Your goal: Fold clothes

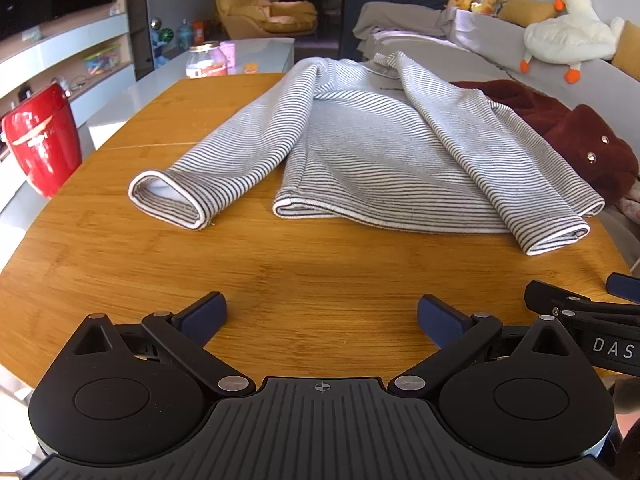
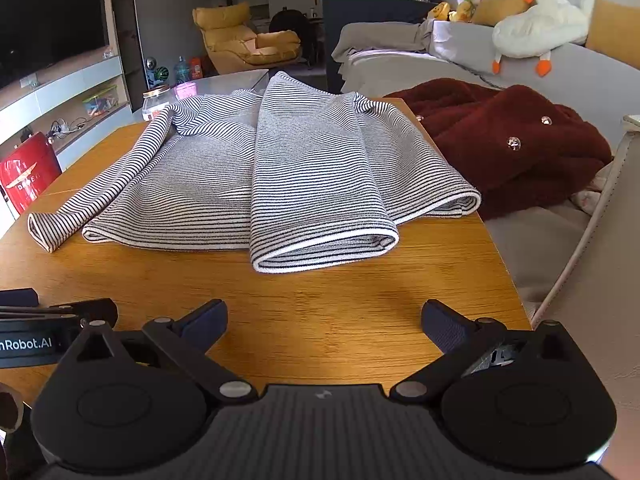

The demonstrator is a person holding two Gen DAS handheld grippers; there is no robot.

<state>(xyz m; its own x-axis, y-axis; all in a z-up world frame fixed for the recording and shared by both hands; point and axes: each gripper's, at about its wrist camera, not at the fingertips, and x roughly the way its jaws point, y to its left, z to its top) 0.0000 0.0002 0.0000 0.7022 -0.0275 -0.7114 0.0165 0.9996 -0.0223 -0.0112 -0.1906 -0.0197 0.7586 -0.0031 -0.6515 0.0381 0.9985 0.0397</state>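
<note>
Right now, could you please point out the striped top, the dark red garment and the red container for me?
striped top (image 1: 360, 140): left wrist view, middle of its body.
dark red garment (image 2: 492, 136): right wrist view, fleecy front beside the snaps.
red container (image 1: 42, 140): left wrist view, glossy side, at the emblem.

**Striped top: partly folded, flat on tabletop**

Grey-and-white striped long-sleeve top (image 1: 372, 148) lies on the wooden tabletop (image 1: 280, 280), hem toward the cameras, collar at the far edge. Right sleeve is folded in over the body, its cuff past the hem; left sleeve angles outward, cuff open. Dark red fleece garment (image 2: 500, 140) lies bunched just beside its right edge.
</note>
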